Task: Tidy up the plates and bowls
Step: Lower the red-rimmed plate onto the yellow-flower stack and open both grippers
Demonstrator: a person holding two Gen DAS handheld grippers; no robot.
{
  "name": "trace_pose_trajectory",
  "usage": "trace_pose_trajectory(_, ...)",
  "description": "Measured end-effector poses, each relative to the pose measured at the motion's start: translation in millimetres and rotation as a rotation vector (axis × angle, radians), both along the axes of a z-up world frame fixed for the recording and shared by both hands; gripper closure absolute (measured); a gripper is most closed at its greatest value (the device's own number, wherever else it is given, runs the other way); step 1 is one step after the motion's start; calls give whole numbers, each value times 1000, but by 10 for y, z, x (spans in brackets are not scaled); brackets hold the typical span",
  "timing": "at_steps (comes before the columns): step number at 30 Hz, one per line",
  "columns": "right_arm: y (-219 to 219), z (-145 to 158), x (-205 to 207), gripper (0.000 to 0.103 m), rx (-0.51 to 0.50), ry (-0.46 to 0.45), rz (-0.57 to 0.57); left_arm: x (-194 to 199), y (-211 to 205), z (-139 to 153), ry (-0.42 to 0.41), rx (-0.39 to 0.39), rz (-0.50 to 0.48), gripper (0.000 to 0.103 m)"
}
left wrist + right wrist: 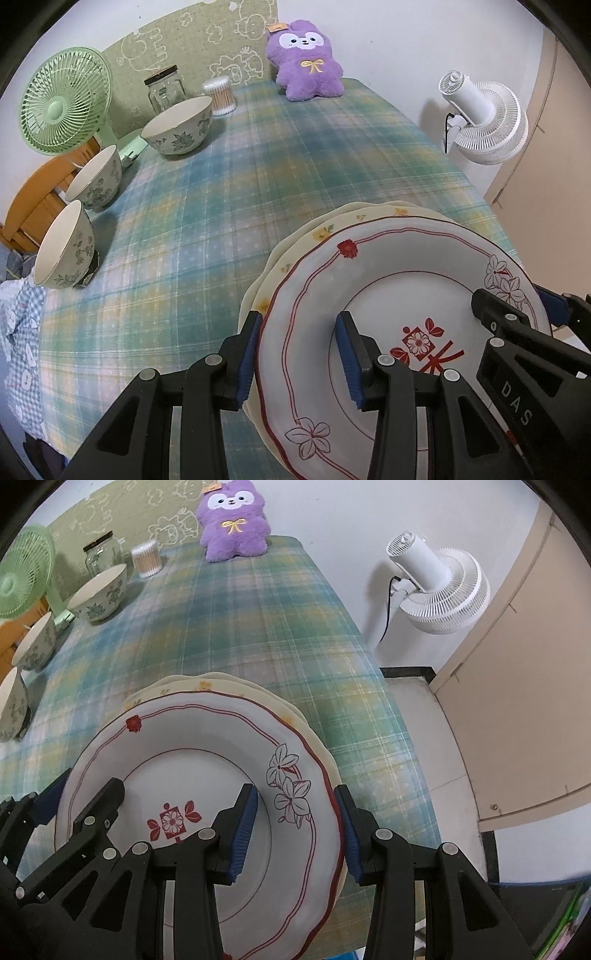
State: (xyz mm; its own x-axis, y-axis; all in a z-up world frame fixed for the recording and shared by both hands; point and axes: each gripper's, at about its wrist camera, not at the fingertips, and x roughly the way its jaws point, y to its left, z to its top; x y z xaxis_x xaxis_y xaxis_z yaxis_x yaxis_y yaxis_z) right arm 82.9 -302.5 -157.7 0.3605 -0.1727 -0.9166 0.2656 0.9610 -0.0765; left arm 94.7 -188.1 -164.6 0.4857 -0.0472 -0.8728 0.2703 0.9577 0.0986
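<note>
We straddle opposite rims of the red-patterned plate (388,295) with the left gripper (299,354) and right gripper (295,830), jaws part-spread and whether they pinch unclear, it tops the yellow-flowered plates (332,225); three floral bowls (177,127) remain unstacked.

Between the black matt plastic fingers of the left gripper (299,358) sits the glossy, smooth ceramic plate (388,295). Under it lies a soft woven checked cloth (221,206). Far ahead, a fluffy purple plush toy (304,61) and a clear glass jar (164,88).
</note>
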Motion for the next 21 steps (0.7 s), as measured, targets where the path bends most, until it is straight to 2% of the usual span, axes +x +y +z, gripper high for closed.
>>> trace_pose_trajectory(10, 57, -40, 62, 57, -56, 21, 72, 12, -46, -31, -21, 38, -9, 62)
trace_pose_trajectory(16, 63, -38, 98, 56, -56, 20, 108, 22, -59, -35, -32, 51, -15, 61)
trace_pose_trajectory(18, 34, -27, 96, 56, -19, 12, 109, 28, -50, -35, -30, 43, -13, 61)
trace_pose_trajectory(19, 17, -24, 98, 56, -2, 11, 107, 40, -38, -30, -24, 30, -9, 59)
trace_pose_trajectory(21, -20, -19, 119, 54, 29, 12, 107, 69, -22, -26, -3, 12, 2, 46)
